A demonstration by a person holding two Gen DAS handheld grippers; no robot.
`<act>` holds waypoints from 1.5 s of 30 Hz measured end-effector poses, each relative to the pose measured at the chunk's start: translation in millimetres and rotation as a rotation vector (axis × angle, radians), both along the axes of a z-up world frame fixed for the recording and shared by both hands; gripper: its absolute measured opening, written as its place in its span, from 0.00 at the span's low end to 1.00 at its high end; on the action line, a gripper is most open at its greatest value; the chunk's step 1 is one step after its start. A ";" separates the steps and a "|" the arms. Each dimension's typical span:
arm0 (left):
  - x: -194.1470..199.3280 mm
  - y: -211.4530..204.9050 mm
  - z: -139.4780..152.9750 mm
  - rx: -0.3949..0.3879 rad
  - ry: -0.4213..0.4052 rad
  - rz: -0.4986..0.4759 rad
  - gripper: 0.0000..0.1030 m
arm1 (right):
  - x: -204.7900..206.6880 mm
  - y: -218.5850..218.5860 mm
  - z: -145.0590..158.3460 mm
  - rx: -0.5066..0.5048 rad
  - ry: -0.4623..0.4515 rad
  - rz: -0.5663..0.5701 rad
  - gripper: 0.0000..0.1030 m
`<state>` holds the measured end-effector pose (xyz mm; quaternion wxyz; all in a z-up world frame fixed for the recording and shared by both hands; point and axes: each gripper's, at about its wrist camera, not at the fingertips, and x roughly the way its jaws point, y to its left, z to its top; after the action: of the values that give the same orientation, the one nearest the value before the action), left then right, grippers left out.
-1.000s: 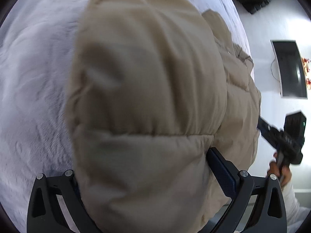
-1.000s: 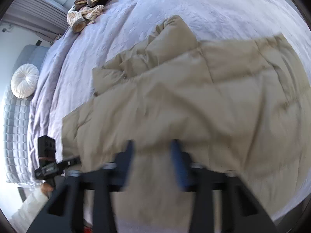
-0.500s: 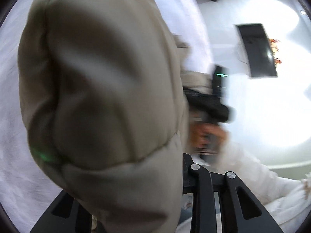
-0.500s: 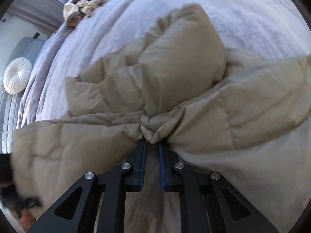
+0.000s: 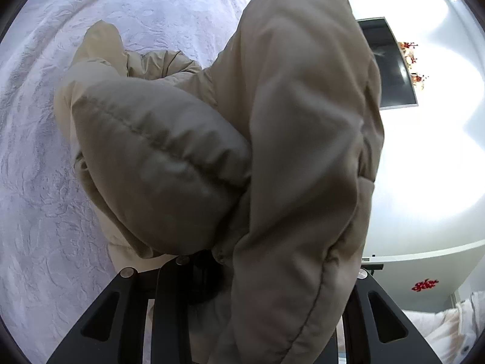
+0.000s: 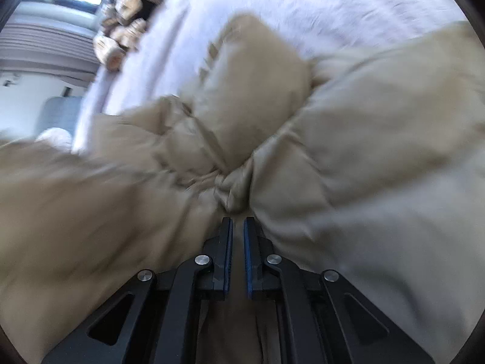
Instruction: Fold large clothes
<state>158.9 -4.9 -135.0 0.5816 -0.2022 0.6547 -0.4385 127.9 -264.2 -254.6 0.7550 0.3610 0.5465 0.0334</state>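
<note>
A beige quilted puffer jacket (image 5: 272,139) fills both views and hangs bunched above a white textured bedspread (image 5: 39,157). My left gripper (image 5: 218,261) is shut on a fold of the jacket; its fingertips are buried under the padding. In the right wrist view the jacket (image 6: 348,139) gathers into a knot of fabric at my right gripper (image 6: 238,221), which is shut on it, its blue-padded fingers (image 6: 248,242) nearly together. The right view is blurred by motion.
A dark wall-mounted screen (image 5: 391,66) hangs on the white wall to the right. The bedspread (image 6: 272,3) reaches back to a pile of rolled clothes (image 6: 121,39) at its far end. A grey upholstered headboard (image 6: 60,112) is at the left.
Both grippers have closed on the jacket and lifted it off the bed, bunching it. The left view has swung toward the wall, and the other gripper has dropped out of it.
</note>
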 end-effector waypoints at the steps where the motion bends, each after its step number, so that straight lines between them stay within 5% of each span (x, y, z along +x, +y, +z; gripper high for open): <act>1: 1.4 -1.8 0.7 0.008 0.000 0.002 0.32 | -11.7 -3.3 6.4 0.002 -0.012 -0.004 0.09; 5: 3.8 -14.8 7.5 0.057 0.000 0.011 0.32 | -81.2 -18.1 22.4 0.013 -0.018 -0.042 0.09; 12: -17.0 -78.6 16.8 0.160 -0.041 -0.070 0.32 | -175.3 -27.7 7.4 0.111 0.017 -0.144 0.09; 13: -20.0 -91.1 16.3 0.170 -0.054 -0.094 0.39 | -181.1 -28.4 2.4 0.131 0.021 -0.156 0.09; 16: -25.4 -125.9 9.3 0.116 -0.036 -0.158 0.69 | -189.1 -33.7 -7.0 0.176 0.012 -0.179 0.09; 17: -27.1 -135.4 6.2 0.096 -0.033 -0.180 0.72 | -190.8 -35.7 -8.8 0.189 0.007 -0.179 0.09; 25: -30.2 -186.8 -36.9 0.031 0.036 -0.211 0.74 | -230.4 -76.6 2.3 0.204 -0.021 -0.222 0.12; 26: -29.7 -191.4 -40.3 0.033 0.050 -0.204 0.74 | -241.5 -85.6 7.5 0.184 -0.021 -0.240 0.17; 28: -27.9 -200.5 -44.7 0.037 0.071 -0.185 0.74 | -258.9 -99.2 19.2 0.126 -0.026 -0.268 0.68; 30: -27.4 -205.3 -48.6 0.048 0.071 -0.178 0.74 | -276.3 -112.0 35.2 0.074 -0.060 -0.302 0.79; 36: -32.7 -222.1 -48.3 0.094 0.054 -0.184 0.74 | -310.7 -144.4 73.2 0.067 -0.168 -0.370 0.79; 42: -34.8 -244.8 -42.1 0.135 0.013 -0.208 0.74 | -265.7 -136.7 77.5 0.143 -0.203 -0.354 0.79; 44: -34.0 -246.5 -26.7 0.136 -0.016 -0.210 0.74 | -246.8 -129.2 67.1 0.109 -0.157 -0.351 0.59; 45: -34.0 -243.1 -22.9 0.125 -0.055 -0.215 0.74 | -236.7 -125.5 61.2 0.090 -0.128 -0.354 0.19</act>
<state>124.8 -248.0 -157.8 0.5604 -0.0819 0.6824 -0.4622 -108.8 -389.6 -193.4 0.7653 0.4821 0.4232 -0.0527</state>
